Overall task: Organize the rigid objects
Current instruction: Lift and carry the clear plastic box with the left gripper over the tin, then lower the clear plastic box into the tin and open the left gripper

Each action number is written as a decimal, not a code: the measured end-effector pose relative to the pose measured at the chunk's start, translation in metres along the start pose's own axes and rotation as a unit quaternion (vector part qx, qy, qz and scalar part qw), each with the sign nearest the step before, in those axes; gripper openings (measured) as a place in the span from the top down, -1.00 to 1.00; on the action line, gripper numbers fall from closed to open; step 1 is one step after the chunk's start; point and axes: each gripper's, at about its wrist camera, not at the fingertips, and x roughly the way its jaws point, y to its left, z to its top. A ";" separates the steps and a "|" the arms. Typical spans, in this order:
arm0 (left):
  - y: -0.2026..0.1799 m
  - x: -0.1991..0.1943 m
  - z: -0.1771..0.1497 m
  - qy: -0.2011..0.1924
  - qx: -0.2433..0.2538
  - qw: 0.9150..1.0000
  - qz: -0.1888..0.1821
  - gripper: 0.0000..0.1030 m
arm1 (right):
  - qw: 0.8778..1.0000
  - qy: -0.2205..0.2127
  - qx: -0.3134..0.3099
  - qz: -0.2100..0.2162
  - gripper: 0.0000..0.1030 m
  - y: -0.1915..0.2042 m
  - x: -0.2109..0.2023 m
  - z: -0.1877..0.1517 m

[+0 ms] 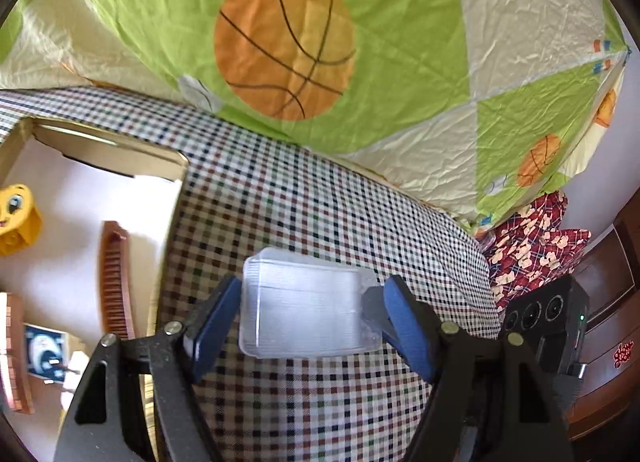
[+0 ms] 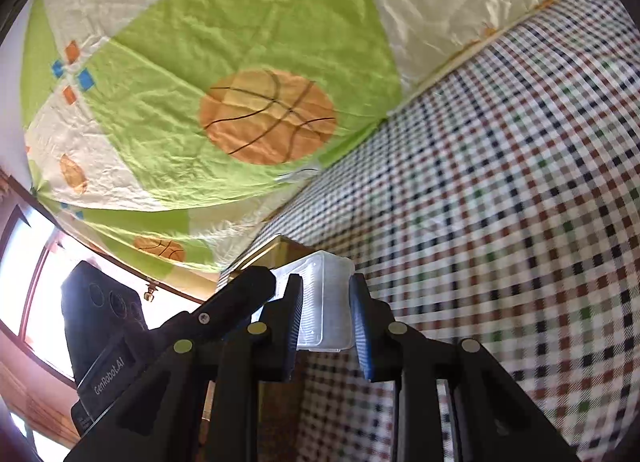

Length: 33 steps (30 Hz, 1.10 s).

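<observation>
Checked bedding spreads under us, a basketball-print quilt behind. Our left gripper and right gripper both clamp the clear plastic box, lifted between their pads. Beyond, the cardboard box already holds a comb and yellow toy; this piece seemingly remains unplaced.

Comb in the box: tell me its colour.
Reddish brown; the comb shows only in the left wrist view.
</observation>
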 end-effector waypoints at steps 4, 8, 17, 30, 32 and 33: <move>0.028 -0.038 0.006 -0.026 -0.013 1.000 0.011 -0.43 | 0.999 0.009 -0.024 0.022 0.47 0.042 0.017 -0.014; 0.068 -0.070 0.012 -0.042 -0.028 0.998 0.040 -0.43 | 0.998 0.039 -0.041 0.036 0.47 0.079 0.062 -0.034; 0.148 -0.069 0.024 -0.010 -0.059 0.996 0.060 -0.43 | 0.995 0.069 -0.065 0.006 0.47 0.104 0.127 -0.065; 0.094 -0.106 -0.001 -0.122 0.142 0.961 0.203 -0.60 | 0.986 -0.043 -0.121 -0.106 -0.03 0.115 0.058 -0.078; 0.093 -0.113 -0.010 -0.139 0.158 0.950 0.229 -0.78 | 0.982 -0.054 -0.141 -0.118 -0.07 0.122 0.051 -0.090; 0.092 -0.116 -0.014 -0.147 0.162 0.946 0.238 -0.80 | 0.979 -0.059 -0.148 -0.124 -0.14 0.125 0.049 -0.095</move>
